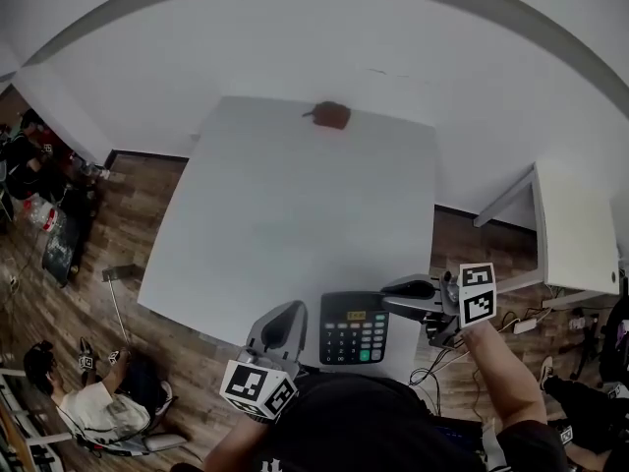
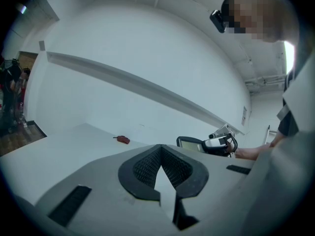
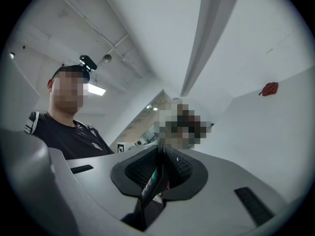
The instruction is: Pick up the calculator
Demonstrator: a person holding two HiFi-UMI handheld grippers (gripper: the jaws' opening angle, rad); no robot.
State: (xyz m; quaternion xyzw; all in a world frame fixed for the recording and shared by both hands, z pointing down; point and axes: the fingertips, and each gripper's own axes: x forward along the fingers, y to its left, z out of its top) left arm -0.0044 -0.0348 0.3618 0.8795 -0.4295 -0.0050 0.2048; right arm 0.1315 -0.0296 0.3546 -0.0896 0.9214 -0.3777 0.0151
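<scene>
In the head view the black calculator [image 1: 354, 328], with grey keys and one green key, is held face up over the near edge of the white table [image 1: 285, 205]. My right gripper [image 1: 388, 304] is shut on its right edge. In the right gripper view the calculator [image 3: 153, 181] stands edge-on between the pads. My left gripper [image 1: 294, 310] hangs just left of the calculator, apart from it, jaws shut with nothing in them. The left gripper view shows its tips [image 2: 160, 146] meeting, with the calculator [image 2: 189, 142] and right gripper [image 2: 219, 142] beyond.
A small red-brown object [image 1: 332, 114] lies at the table's far edge. A second white table [image 1: 575, 234] stands to the right, with cables [image 1: 521, 324] on the wooden floor beside it. A person [image 1: 98, 401] sits on the floor at lower left.
</scene>
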